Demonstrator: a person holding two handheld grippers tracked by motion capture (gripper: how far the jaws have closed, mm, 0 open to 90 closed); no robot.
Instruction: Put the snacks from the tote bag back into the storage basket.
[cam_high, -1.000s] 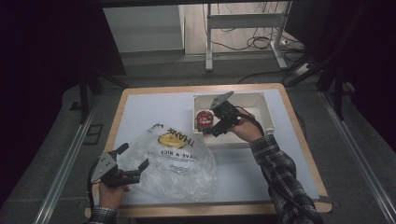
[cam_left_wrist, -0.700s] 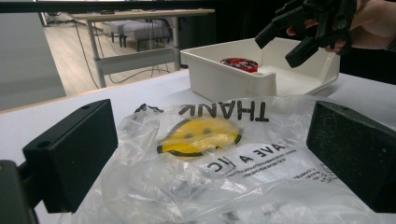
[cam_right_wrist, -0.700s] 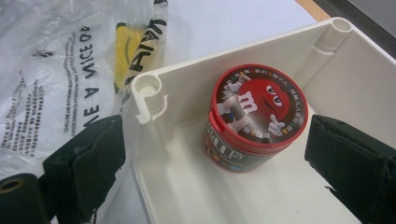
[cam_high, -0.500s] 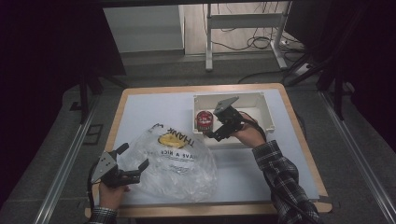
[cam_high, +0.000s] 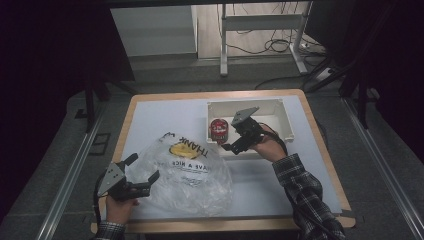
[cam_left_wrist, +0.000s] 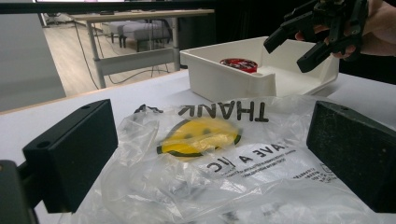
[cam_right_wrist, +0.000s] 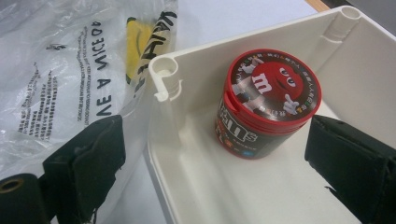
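A pale desk (cam_high: 165, 112) with a wooden rim stands in a dark room, cables on the floor behind. The right hand-held gripper (cam_high: 234, 145) hovers spread wide and empty over the white bin (cam_high: 285, 117), near the red candy tub (cam_high: 218, 130) inside. The left hand-held gripper (cam_high: 144, 175) rests released at the clear plastic bag (cam_high: 195, 172).

Bag (cam_left_wrist: 219, 154) reads "THANK"; tub (cam_right_wrist: 266, 107) reads "m&m's".
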